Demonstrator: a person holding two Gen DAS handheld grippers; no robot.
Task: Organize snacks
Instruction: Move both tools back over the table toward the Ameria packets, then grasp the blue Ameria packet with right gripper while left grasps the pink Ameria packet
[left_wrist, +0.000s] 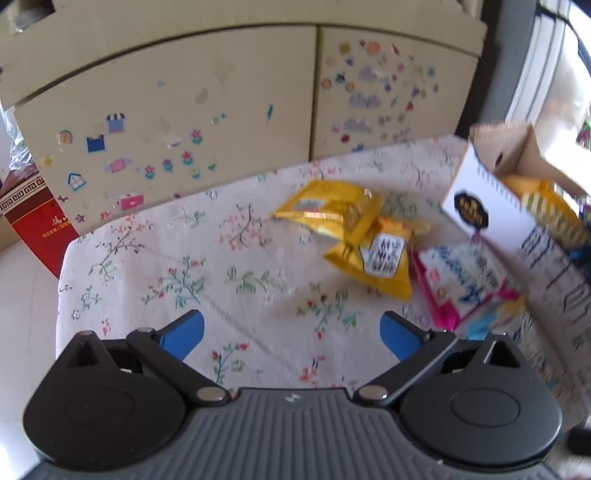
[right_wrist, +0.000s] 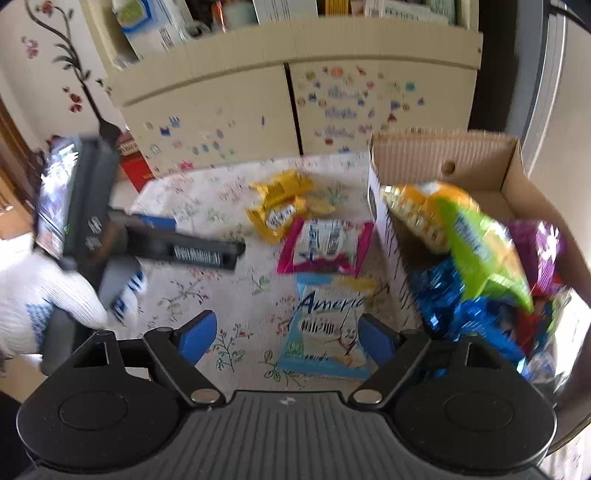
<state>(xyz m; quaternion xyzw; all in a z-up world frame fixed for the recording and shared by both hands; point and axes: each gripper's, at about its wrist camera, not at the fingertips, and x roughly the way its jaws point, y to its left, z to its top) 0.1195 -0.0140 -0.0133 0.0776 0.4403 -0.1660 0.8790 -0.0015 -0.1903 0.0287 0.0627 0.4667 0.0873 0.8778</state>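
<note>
Two yellow snack packets (left_wrist: 354, 229) lie on the floral tablecloth, also seen in the right wrist view (right_wrist: 280, 206). A pink-edged packet (left_wrist: 465, 284) (right_wrist: 325, 243) lies beside them, and a light blue packet (right_wrist: 328, 325) nearer. A cardboard box (right_wrist: 480, 162) (left_wrist: 476, 206) at the right holds a green and orange bag (right_wrist: 472, 243), blue packets (right_wrist: 465, 314) and a purple one (right_wrist: 539, 243). My left gripper (left_wrist: 291, 332) is open and empty above the cloth. My right gripper (right_wrist: 286, 338) is open and empty over the light blue packet. The left gripper also shows in the right wrist view (right_wrist: 177, 243).
The table (left_wrist: 147, 266) carries a floral cloth; its left edge drops to a pale floor. A cream cabinet (left_wrist: 184, 110) with stickers stands behind. A red carton (left_wrist: 40, 229) stands on the floor at left.
</note>
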